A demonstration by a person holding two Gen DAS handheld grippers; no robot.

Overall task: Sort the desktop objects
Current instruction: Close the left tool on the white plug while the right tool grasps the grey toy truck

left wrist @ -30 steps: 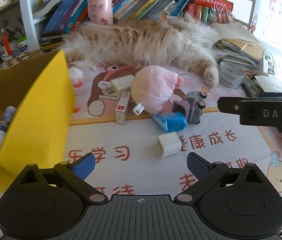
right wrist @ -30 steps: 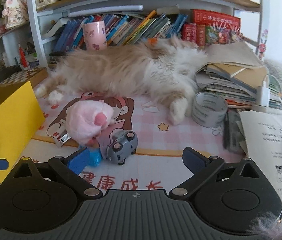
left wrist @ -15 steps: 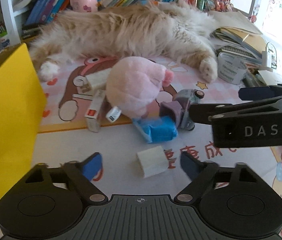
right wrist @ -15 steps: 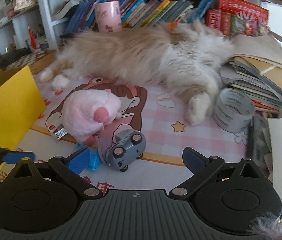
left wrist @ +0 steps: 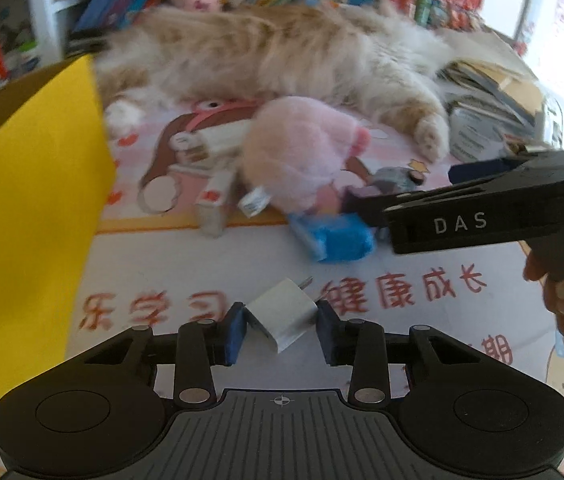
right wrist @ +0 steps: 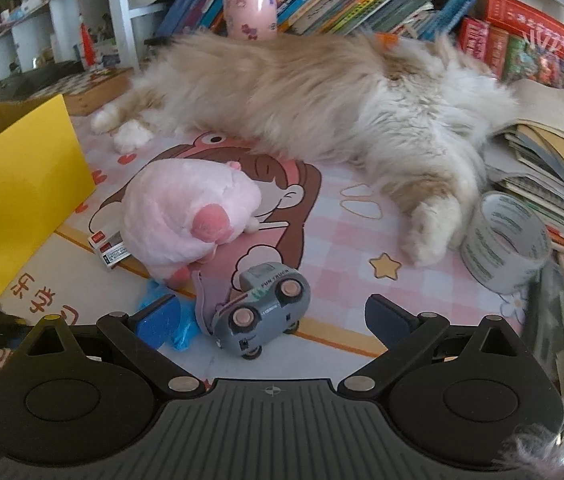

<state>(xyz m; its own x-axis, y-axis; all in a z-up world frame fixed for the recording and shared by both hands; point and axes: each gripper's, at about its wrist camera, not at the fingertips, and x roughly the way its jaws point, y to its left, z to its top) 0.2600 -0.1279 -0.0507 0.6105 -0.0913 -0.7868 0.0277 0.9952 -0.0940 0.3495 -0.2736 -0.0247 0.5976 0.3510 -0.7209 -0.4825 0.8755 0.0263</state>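
The small white plastic plug-in charger block (left wrist: 282, 314) was seen lying on the printed desk mat (left wrist: 402, 344), tilted, with its metal prongs pointing away toward the far side. It was bracketed by the left gripper (left wrist: 280, 330), whose blue-padded fingers (left wrist: 235, 332) were narrowed to the block's flanks; contact looked made or very nearly made, though a firm clamp could not be confirmed. The block was judged light, rigid and smooth-sided, so a squeeze across its flat faces, clear of the prongs, was considered the sound hold; a corner grip might let it twist out. The right gripper (right wrist: 274, 320) was held wide open and empty, just above a small grey toy truck (right wrist: 262, 312) lying beside a crumpled blue plastic wrapper (right wrist: 166, 318). A pink plush toy (right wrist: 186, 216) sat just behind them, and a fluffy cream-and-ginger cat (right wrist: 322, 92) was stretched across the back of the desk. A yellow cardboard box (left wrist: 22, 220) stood to the left, presumably the destination.
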